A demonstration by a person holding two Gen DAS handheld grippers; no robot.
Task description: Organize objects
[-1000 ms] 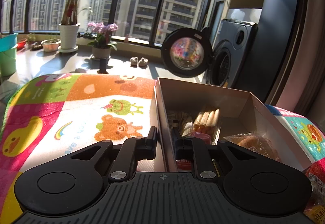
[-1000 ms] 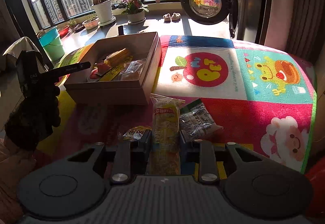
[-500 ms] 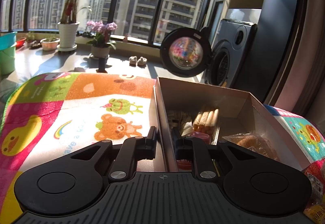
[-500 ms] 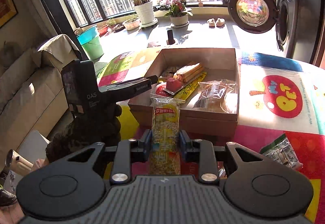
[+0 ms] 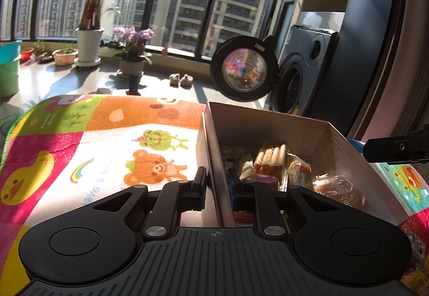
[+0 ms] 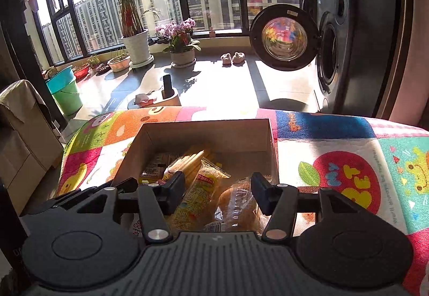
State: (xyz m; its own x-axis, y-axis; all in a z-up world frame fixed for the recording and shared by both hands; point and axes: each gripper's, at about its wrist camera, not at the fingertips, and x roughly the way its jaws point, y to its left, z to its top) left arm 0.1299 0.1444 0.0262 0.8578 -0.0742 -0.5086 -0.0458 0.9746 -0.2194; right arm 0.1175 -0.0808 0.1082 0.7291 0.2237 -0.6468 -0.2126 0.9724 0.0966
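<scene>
Right gripper (image 6: 217, 195) hangs over the cardboard box (image 6: 203, 132), fingers spread wide, nothing between them; the yellow snack packet (image 6: 198, 196) lies in the box just below, its label too blurred to read. Left gripper (image 5: 216, 183) straddles the box's left wall, jaws clamped on it. On the mat (image 6: 346, 180), "My Bee" is readable.

Brown cardboard box (image 6: 236, 135); yellow-red snack packet (image 6: 198, 196); mat (image 5: 107, 135) multicoloured cartoon-animal patchwork; black fingers (image 6: 175, 188).
</scene>
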